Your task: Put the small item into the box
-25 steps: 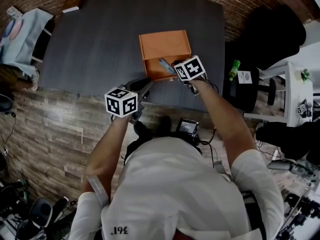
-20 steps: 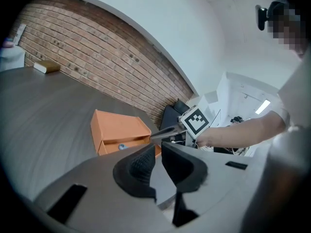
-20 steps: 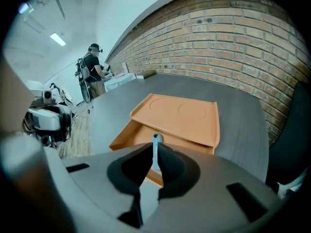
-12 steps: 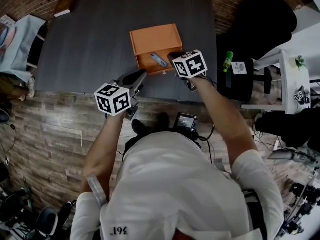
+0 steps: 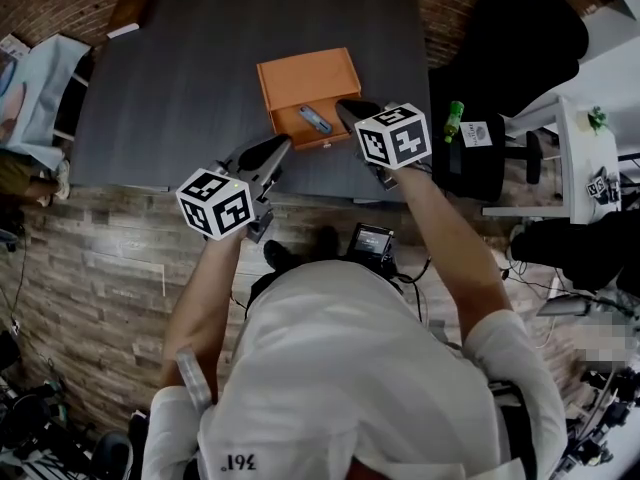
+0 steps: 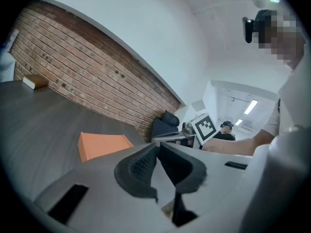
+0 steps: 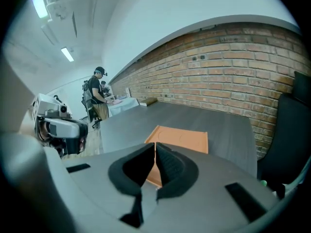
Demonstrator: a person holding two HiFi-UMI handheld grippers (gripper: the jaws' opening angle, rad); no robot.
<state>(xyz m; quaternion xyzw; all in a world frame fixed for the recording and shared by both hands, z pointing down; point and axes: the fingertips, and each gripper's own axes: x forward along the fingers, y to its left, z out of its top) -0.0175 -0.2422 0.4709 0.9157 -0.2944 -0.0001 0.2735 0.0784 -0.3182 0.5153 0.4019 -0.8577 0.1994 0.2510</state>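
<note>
Since the item (image 5: 315, 120) already lies inside the box (image 5: 300, 73), the placing step reads as done, and any further move depends on where that item sits relative to the two grippers. Item position: on the box floor, in the half nearer the person, close to the near wall. Its long axis runs diagonally in the head view, from upper left to lower right, so the lower-right end points toward the right gripper (image 5: 348, 109). Right gripper: the jaws have just been closing and now meet at the tips with nothing between them; the right gripper view shows only the box (image 7: 182, 139) beyond the pads. Its tips stand just beside the box's near right corner, to the right of the item and apart from it; their height above the box cannot be read. Left gripper (image 5: 277, 148): the jaws are likewise together and empty, as the left gripper view shows. It points toward the box (image 6: 102, 145) from the lower left, over the near part of the table (image 5: 170, 98), well apart from the item. The right gripper is therefore the nearer one. Judgement: should the item need re-seating, approach from the right with the jaws set across the diagonal axis; otherwise both grippers can clear the box without crossing it.
</note>
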